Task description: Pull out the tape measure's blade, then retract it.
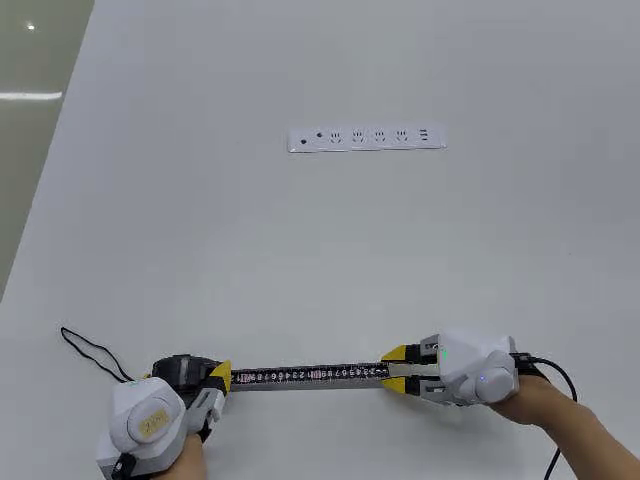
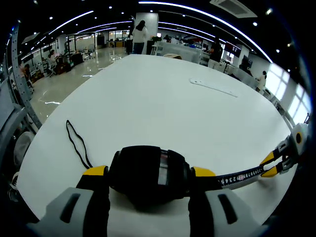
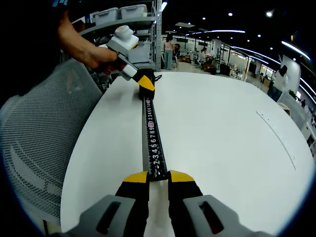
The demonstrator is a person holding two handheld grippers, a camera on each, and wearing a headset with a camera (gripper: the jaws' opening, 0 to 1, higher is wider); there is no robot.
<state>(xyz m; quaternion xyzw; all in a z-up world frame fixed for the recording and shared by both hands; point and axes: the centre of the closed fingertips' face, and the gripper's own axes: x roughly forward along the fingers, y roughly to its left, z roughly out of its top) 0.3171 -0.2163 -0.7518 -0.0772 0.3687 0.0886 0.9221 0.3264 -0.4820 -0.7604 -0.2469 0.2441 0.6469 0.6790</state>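
Note:
The black tape measure case [image 1: 185, 369] lies near the table's front edge, with my left gripper [image 1: 216, 378] shut on it; in the left gripper view the case [image 2: 148, 173] sits between the yellow-tipped fingers [image 2: 95, 171]. Its dark numbered blade [image 1: 310, 375] stretches right, flat on the table, to my right gripper [image 1: 394, 369], which is shut on the blade's end. In the right gripper view the blade [image 3: 152, 143] runs from my right gripper [image 3: 158, 177] away to the case [image 3: 145, 81]. A black wrist loop [image 1: 92, 352] trails left from the case.
A white power strip [image 1: 366, 138] lies flat at the table's middle, far from both grippers. The white table [image 1: 300, 250] has its left edge at the upper left, with floor beyond. A black cable [image 1: 555, 375] runs from the right gripper.

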